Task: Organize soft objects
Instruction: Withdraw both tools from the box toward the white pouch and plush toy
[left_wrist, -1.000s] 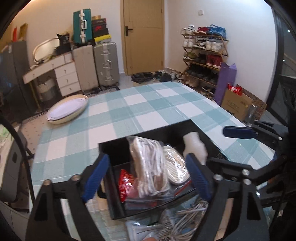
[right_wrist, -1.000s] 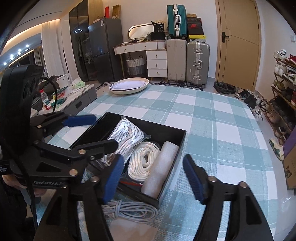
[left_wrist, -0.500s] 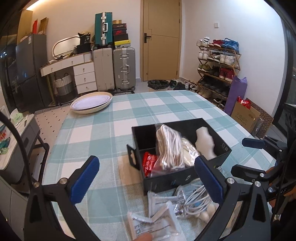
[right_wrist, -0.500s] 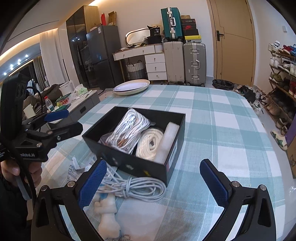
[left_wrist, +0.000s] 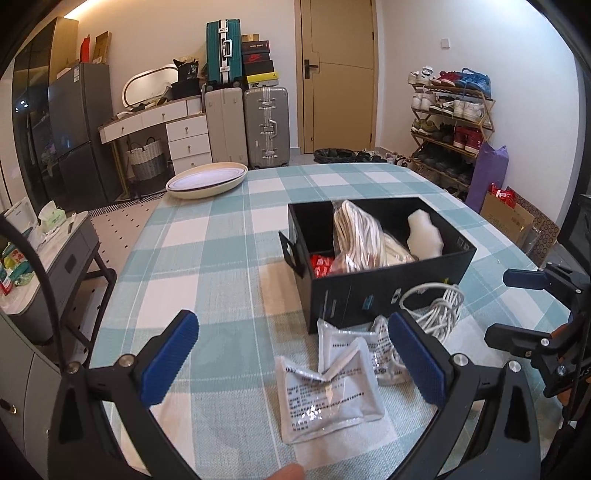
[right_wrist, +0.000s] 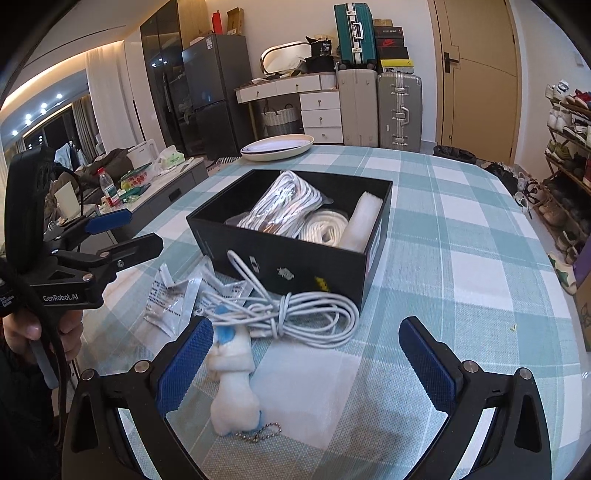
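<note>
Soft objects lie loose on the checked tablecloth (right_wrist: 461, 229) near its front edge, just below your grippers. Your left gripper (left_wrist: 291, 354) is spread wide and holds nothing; its jaws have just been opening, above the grey sachets (left_wrist: 328, 387). Your right gripper (right_wrist: 304, 354) is likewise released, jaws just opened, with the white plush keychain (right_wrist: 232, 384) beside its left pad, untouched. The plush is fuzzy, with a blue tip and a ball chain. Behind it, the bundled white cable (right_wrist: 295, 314) rests against the black box (right_wrist: 295, 273). The box holds a bagged white cord (right_wrist: 280, 210), a coiled white rope (right_wrist: 325, 229), a white foam roll (right_wrist: 364, 221) and a red packet (left_wrist: 320, 264). A cream tray (left_wrist: 207, 181) sits at the far left corner.
</note>
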